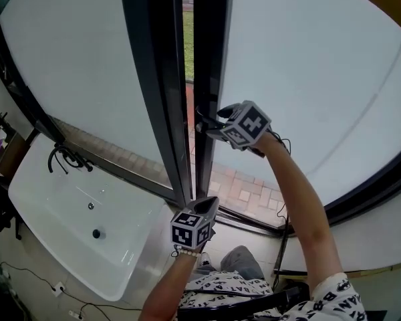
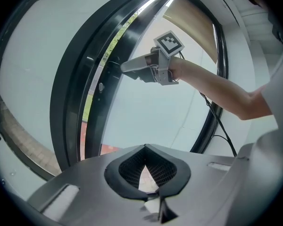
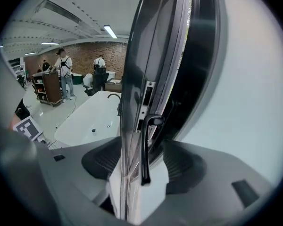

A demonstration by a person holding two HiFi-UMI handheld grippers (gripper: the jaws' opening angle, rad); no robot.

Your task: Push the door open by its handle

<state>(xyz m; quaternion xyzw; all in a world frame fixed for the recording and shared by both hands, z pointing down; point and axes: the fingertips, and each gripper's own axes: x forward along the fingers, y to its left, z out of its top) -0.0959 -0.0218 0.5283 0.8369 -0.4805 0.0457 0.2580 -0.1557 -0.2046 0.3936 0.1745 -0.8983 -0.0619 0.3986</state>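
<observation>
Door (image 1: 307, 79): frosted glass in a dark surround, standing ajar. A narrow gap at its left edge shows grass (image 1: 188, 39) and brick paving (image 1: 240, 186) outside. A fixed frosted pane (image 1: 73, 52) sits left of the gap.

Handle (image 3: 145, 149): black lever on the door's edge, hanging downward.

Right gripper (image 1: 212, 122): arm stretched out to the door's edge at handle height. In the right gripper view its jaws are spread wide, with the door edge and handle between them. The pads (image 3: 184, 166) are clear of the lever on both sides, so nothing is clamped.

Left gripper (image 1: 209, 204): low, near the foot of the door, pointing at it. In the left gripper view its jaws are pressed together at the tips, with nothing between them.

White tub (image 1: 60, 226) with a black tap (image 1: 67, 158) sits below the fixed pane.
</observation>
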